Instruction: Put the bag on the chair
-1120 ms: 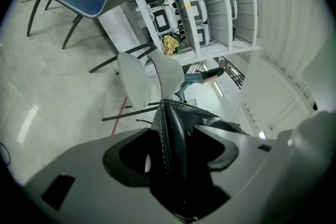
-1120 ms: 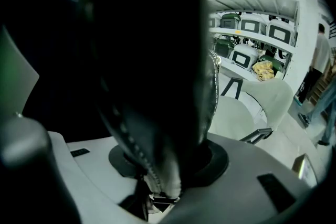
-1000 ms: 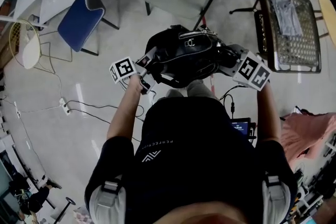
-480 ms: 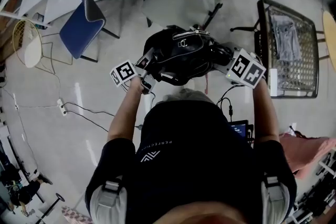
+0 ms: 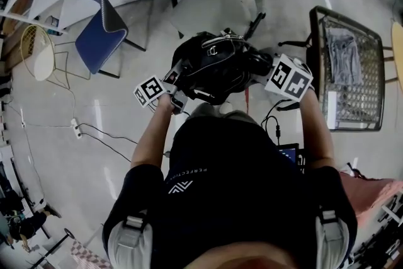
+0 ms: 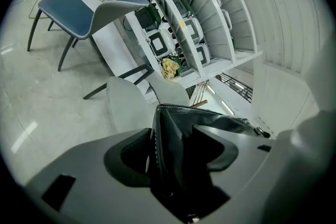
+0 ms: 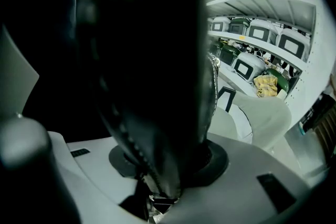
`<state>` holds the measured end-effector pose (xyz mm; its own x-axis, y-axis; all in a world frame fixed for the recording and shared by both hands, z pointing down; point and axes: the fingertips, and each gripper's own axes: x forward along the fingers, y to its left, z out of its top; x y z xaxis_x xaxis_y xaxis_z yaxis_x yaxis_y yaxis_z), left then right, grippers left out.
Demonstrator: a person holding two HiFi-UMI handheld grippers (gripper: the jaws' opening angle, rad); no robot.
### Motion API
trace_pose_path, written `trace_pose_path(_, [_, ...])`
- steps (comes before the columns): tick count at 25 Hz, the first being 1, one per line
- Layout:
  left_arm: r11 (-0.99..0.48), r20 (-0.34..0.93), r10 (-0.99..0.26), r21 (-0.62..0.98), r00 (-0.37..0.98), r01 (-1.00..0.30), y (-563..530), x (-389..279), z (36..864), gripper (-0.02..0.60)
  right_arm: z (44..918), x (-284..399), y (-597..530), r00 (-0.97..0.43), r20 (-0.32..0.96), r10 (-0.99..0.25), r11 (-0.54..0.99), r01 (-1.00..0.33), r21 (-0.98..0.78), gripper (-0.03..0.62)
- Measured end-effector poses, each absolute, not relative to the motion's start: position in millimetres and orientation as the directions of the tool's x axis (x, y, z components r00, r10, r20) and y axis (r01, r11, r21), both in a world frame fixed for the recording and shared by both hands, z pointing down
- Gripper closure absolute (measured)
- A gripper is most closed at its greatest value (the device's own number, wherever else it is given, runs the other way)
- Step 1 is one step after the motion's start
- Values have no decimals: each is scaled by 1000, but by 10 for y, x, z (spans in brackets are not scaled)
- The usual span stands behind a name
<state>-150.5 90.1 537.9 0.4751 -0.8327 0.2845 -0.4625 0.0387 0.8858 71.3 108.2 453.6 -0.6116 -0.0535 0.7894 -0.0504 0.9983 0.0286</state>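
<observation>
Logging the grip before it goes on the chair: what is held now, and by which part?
The black bag, held by both: left tongs pinch a fold on its left side, right tongs a fold on its right side.

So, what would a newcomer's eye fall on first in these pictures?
First comes the black bag, held up in front of the person at the middle of the head view. The left tongs and the right tongs are each clamped on one side of it. Next come the pale grey chair just beyond the bag, and the blue chair to its left.
</observation>
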Motion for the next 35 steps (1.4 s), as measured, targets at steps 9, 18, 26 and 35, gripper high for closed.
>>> trace_pose_path(9, [39, 301, -846, 858, 441, -511, 563, -1591, 5317, 328, 4528, 646, 750, -627, 777, -65, 998, -61, 33, 428])
trace_pose_path(18, [46, 315, -827, 863, 465, -503, 69, -1618, 5407, 328, 4588, 606, 302, -616, 785, -63, 996, -85, 13, 428])
trace_pose_path(26, [69, 337, -810, 867, 480, -493, -477, -1782, 5500, 328, 4649, 426, -243, -607, 794, -44, 995, -100, -21, 428])
trace_pose_path(35, [65, 352, -784, 865, 511, -497, -1132, -1945, 5585, 328, 4730, 258, -829, -604, 796, -47, 989, -141, -48, 428])
